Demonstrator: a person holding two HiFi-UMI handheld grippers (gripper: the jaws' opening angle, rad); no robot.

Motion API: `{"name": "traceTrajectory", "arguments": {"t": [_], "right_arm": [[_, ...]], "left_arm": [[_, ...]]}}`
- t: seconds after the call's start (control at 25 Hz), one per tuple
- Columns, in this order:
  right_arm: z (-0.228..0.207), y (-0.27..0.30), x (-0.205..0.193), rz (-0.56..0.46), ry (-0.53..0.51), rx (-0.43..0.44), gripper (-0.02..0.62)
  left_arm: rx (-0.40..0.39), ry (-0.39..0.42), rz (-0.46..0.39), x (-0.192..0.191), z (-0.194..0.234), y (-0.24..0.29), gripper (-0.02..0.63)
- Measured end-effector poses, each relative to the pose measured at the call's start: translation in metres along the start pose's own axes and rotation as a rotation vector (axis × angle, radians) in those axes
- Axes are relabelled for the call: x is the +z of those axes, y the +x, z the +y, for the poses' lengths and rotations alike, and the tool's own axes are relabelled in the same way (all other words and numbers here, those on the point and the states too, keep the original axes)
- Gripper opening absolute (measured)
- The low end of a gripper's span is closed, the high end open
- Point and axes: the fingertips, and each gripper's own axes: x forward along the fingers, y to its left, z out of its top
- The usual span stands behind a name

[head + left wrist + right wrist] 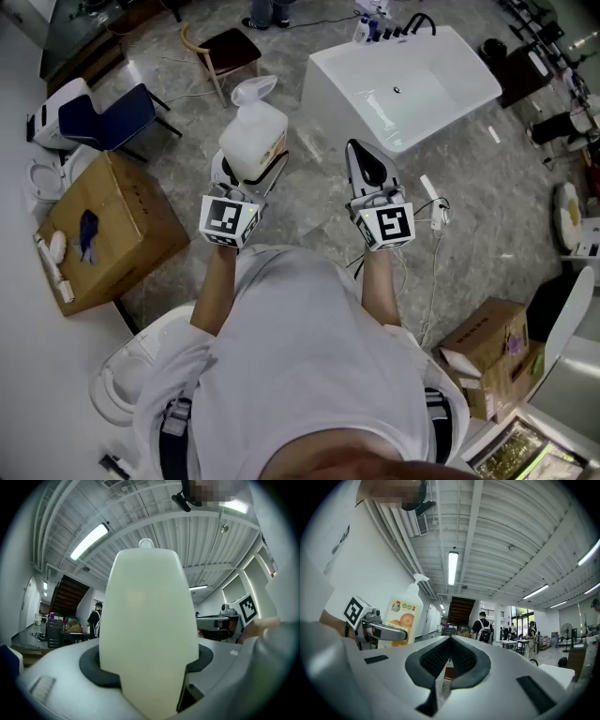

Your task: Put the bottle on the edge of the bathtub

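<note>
There is one bottle [253, 131], one bathtub [459, 111] and two grippers, one in each of the person's hands. The left gripper [251, 167] has its fingers spread partway and clamped on the bottle: in the left gripper view the pale body fills the space between the dark pads [93, 667], which press against it on both sides. The right gripper view shows the same bottle from the side, upright, with a white pump head on top and an orange fruit label, and one finger of the left gripper crossing the lower part of that label. The bottle is in the air in front of the person, to the near left of the bathtub and well apart from it. The right gripper [358, 155] is just right of the bottle and does not touch it; its two ribbed pads [436, 660] are pressed together at the tips with nothing between them. The white bathtub stands on the grey stone floor [309, 202] at the far right, and its rim is bare along the near edge, with a few small bottles [373, 26] bunched at its far end. Three cardboard boxes show in the head view, one large at the near left [108, 230] and two smaller ones together at the near right [487, 337]. Two chairs stand at the far left, a wooden one [225, 52] and a blue one [108, 117]
</note>
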Motion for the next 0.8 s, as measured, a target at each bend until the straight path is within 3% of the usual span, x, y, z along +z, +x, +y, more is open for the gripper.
{"name": "traceTrajectory", "arguments": {"t": [0.52, 0.8], "right_arm": [[-0.007, -0.02, 0.003, -0.045, 0.043, -0.004, 0.0], [-0.035, -0.042, -0.013, 0.005, 0.072, -0.02, 0.001]], "left_arm": [[-0.021, -0.011, -0.005, 0.004, -0.017, -0.007, 0.347], [0.002, -0.027, -0.02, 0.008, -0.029, -0.002, 0.347]]}}
